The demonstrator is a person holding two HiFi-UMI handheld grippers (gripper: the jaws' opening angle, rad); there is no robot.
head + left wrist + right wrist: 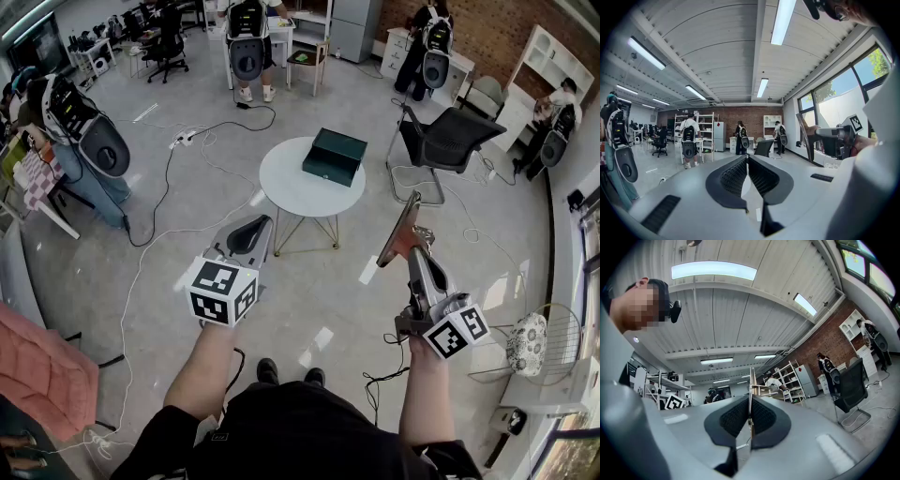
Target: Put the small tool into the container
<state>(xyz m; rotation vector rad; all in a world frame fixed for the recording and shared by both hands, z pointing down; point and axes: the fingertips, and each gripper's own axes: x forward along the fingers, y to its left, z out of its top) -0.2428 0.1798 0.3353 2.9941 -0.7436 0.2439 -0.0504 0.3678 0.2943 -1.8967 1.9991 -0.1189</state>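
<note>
Small flat tool [401,232], a thin grey blade turning reddish-brown toward its lower end, is not in the container: it is up in the air, clamped in the right-hand tongs at about 4 o'clock from the table.

Sweeping from the left in the head view, a black cable [155,202] snakes over the grey floor [309,300]. Next comes the left gripper [255,225], at about 7 o'clock from the table. In the left gripper view its ribbed black pads [736,176] meet at the tips with nothing between them [746,161], so I read it as closed and empty.

At 12 o'clock ahead of me stands the round white table [286,183]. The dark green rectangular box [334,157] rests on its top toward the 2 o'clock edge, well apart from both grippers.

Further right, the right gripper [418,246] points up and away from me. In the right gripper view its jaws [750,401] are pressed onto the tool [751,380], which I see edge-on, rising straight out past the tips. The blade leans toward 11 o'clock in the head view.

At 3 o'clock from the table stands a black mesh office chair [450,141].
</note>
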